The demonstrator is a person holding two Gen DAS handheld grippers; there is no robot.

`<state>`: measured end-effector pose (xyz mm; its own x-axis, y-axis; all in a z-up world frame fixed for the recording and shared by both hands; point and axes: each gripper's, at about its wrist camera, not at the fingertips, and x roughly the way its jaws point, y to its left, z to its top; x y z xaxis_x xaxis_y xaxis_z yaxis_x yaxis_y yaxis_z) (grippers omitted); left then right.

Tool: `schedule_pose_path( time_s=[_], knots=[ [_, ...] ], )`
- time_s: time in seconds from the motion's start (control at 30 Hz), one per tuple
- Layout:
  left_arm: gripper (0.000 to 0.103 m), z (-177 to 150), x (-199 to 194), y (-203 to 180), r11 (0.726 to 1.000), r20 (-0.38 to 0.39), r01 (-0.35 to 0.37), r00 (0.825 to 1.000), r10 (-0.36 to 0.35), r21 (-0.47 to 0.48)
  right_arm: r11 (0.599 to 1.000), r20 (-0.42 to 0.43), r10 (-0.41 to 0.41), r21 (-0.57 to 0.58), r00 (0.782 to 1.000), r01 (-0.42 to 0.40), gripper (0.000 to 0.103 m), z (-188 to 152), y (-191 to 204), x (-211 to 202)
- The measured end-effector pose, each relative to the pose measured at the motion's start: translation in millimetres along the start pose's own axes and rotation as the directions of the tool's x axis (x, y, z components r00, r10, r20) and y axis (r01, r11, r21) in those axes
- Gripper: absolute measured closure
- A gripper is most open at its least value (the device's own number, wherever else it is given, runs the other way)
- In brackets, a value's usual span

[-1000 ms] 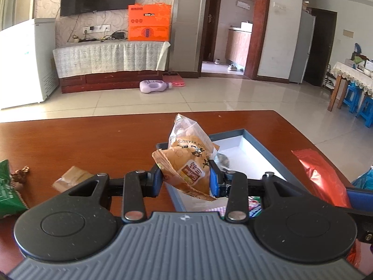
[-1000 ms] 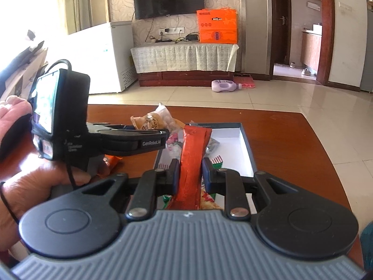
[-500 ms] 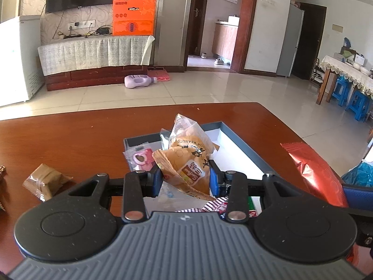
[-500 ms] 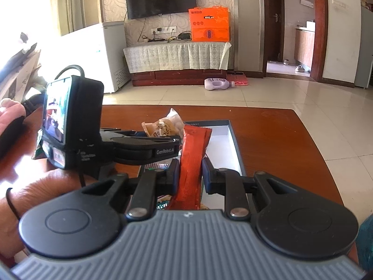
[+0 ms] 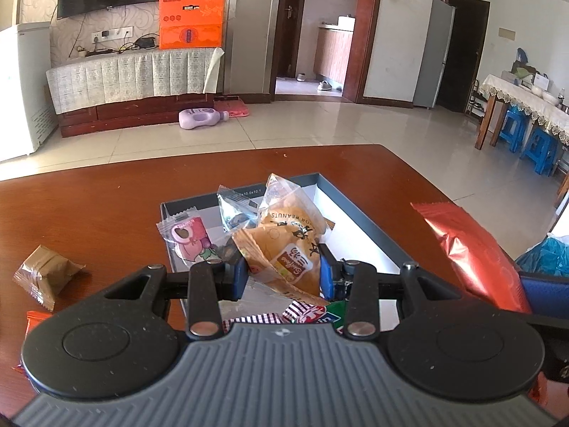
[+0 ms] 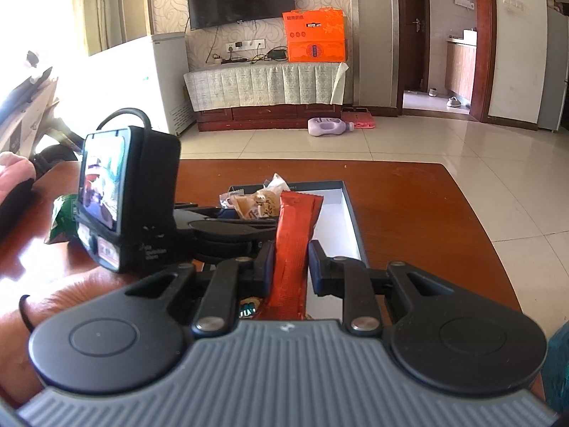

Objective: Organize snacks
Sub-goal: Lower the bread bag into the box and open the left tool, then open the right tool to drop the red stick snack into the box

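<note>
My left gripper [image 5: 282, 274] is shut on an orange peanut snack packet [image 5: 288, 242] and holds it over the near left part of a dark blue box [image 5: 359, 213] with a white inside. The box holds a pink sweet packet [image 5: 186, 236], a clear packet [image 5: 236, 210] and striped wrappers [image 5: 302, 313]. My right gripper [image 6: 290, 267] is shut on a long red snack bar [image 6: 293, 249] and holds it above the box [image 6: 350, 213], to the right of the left gripper. The red bar also shows in the left wrist view [image 5: 469, 252].
A brown wrapped snack [image 5: 46, 277] and an orange packet [image 5: 33, 320] lie on the wooden table [image 5: 89, 206] left of the box. A green packet [image 6: 62, 219] lies further left. The table's far edge and right edge are close to the box.
Both grippers have moved left over the box with their snacks still held. More of the box's left end and its packets have come into the left wrist view.
</note>
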<state>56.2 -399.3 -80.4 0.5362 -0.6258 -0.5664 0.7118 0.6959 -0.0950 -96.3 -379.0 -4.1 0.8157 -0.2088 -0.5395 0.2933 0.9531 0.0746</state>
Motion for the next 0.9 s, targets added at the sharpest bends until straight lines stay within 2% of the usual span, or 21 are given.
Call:
schedule_pose_path(
  time_s=[0.23, 0.53, 0.9],
  knots=[
    [0.058, -2, 3, -2, 1.0, -0.008, 0.0, 1.0, 0.0, 0.005, 1.0, 0.0, -0.003, 0.0, 1.0, 0.003, 0.079, 0, -2, 1],
    [0.046, -2, -2, -1, 1.0, 0.01, 0.0, 1.0, 0.0, 0.017, 1.0, -0.003, -0.018, 0.011, 1.0, 0.018, 0.079, -2, -5, 8],
    [0.044, -2, -43, 18, 1.0, 0.05, 0.006, 0.999, -0.007, 0.009, 0.998, -0.009, -0.034, 0.054, 0.999, 0.034, 0.079, -4, -8, 27]
  ],
)
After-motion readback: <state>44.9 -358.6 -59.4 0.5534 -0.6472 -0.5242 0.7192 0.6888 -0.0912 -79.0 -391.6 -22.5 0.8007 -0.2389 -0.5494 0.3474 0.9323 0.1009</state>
